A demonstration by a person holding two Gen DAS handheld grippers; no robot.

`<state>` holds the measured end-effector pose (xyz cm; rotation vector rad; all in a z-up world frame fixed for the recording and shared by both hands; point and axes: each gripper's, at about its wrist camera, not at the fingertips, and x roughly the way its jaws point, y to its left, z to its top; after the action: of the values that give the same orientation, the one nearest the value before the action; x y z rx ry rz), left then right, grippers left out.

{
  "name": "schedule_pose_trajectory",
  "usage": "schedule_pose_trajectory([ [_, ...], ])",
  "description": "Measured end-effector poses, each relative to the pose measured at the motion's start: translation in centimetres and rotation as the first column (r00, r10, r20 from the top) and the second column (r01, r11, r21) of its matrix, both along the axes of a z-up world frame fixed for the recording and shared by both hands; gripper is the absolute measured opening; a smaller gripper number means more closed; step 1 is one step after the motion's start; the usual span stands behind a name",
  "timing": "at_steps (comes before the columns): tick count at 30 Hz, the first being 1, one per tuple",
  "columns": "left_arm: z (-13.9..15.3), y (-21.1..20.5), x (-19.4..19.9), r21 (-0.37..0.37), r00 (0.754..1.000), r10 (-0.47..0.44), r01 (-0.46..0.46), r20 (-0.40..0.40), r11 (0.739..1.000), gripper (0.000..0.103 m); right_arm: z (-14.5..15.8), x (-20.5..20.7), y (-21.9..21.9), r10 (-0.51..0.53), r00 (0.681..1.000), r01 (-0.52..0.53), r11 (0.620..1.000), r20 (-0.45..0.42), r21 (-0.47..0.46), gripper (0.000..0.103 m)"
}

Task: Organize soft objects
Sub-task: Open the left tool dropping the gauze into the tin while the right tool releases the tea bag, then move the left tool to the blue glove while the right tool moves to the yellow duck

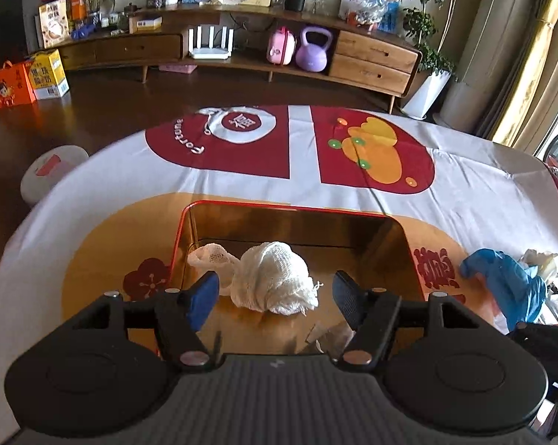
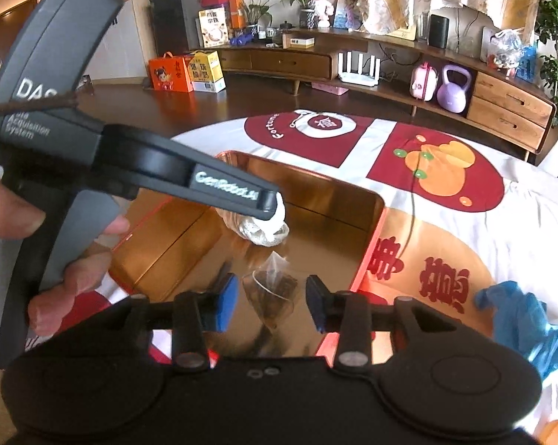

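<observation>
Gauze (image 1: 275, 278) is lying in the tin (image 1: 279, 211) on the counter (image 1: 464, 200); left tool (image 1: 275, 293) and right tool (image 2: 271, 302) are hanging open, holding nothing, teabag (image 2: 275, 289) below.

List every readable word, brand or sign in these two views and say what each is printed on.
"Fortune": tablecloth, on the far red panel.
"GenRobot.ai": arm of the left claw.
"DAS": left claw's grey handle.
"Acquisition System": same handle, lower down; the word above it is cut off.
Large red Chinese characters on the tablecloth: too distorted to read.
Print on the floor boxes: too small.
</observation>
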<state>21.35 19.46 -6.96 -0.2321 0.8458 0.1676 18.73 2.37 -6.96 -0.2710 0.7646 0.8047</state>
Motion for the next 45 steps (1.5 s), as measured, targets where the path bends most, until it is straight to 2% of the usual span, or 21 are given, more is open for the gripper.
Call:
schedule_pose_trajectory([
  [16,4.9,-3.0,-6.3,0.046,0.99,-0.015,0.008,0.141,0.999,0.067,5.0,-3.4,-5.1,-0.034,0.999,0.029,0.994,0.04,0.101,0.063],
  [20,5.6,-3.8,-8.0,0.052,0.985,-0.014,0.005,0.17,0.999,0.076,6.0,-4.5,-6.8,-0.045,0.998,0.038,0.991,0.052,0.127,0.065],
  [25,6.5,-5.0,-9.7,0.057,0.98,-0.035,0.024,0.194,0.998,0.076,6.9,-5.4,-8.9,-0.075,0.996,0.066,0.986,0.054,0.156,0.073],
  [30,6.9,-6.9,-11.5,0.058,0.973,-0.067,0.056,0.22,0.997,0.081,7.4,-6.2,-11.4,-0.111,0.992,0.099,0.979,0.059,0.181,0.081],
  [45,6.7,-13.5,-14.0,0.031,0.953,-0.17,0.167,0.252,0.985,0.082,7.9,-8.0,-18.7,-0.247,0.967,0.223,0.943,0.069,0.247,0.098],
])
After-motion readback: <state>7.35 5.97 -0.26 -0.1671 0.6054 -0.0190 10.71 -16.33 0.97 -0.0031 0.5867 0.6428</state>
